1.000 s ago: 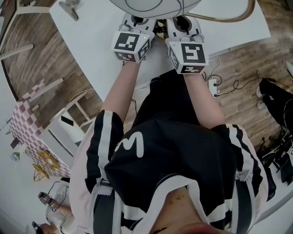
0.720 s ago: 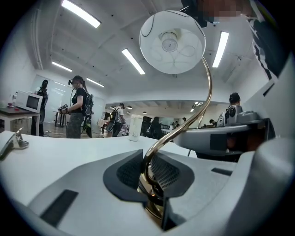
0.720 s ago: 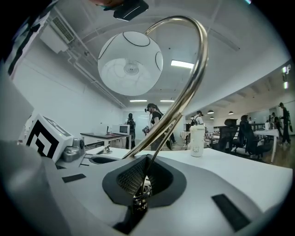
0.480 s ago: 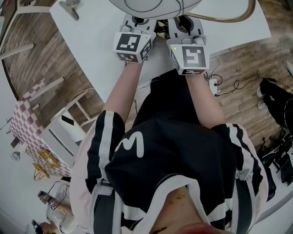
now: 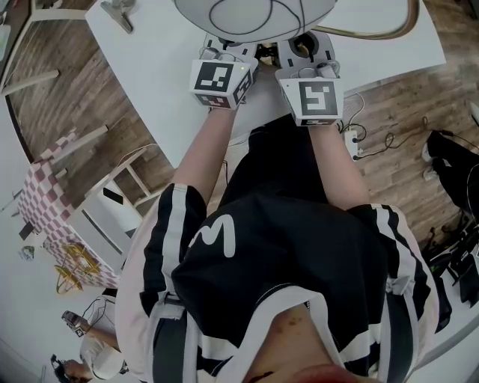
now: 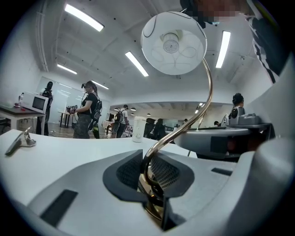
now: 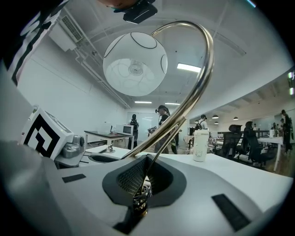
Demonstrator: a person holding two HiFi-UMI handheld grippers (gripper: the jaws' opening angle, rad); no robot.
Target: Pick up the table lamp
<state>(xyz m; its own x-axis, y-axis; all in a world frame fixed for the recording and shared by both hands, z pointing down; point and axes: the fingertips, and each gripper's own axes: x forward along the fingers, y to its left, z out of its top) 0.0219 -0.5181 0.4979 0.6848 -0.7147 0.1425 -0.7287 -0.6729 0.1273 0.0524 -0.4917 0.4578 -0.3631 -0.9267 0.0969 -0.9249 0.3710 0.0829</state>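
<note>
While left gripper (image 6: 150,184) and right gripper (image 7: 140,193) are clamping table lamp (image 5: 251,19) stem, shade (image 6: 173,44) is looming larger upper centre: lift probably beginning.

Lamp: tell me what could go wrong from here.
1. Both the left gripper and right gripper pinch the thin, smooth stem low down; it could slip or twist between the jaws.
2. The big shade hangs high on the curved stem, so it may swing or tip when lifted.
</note>
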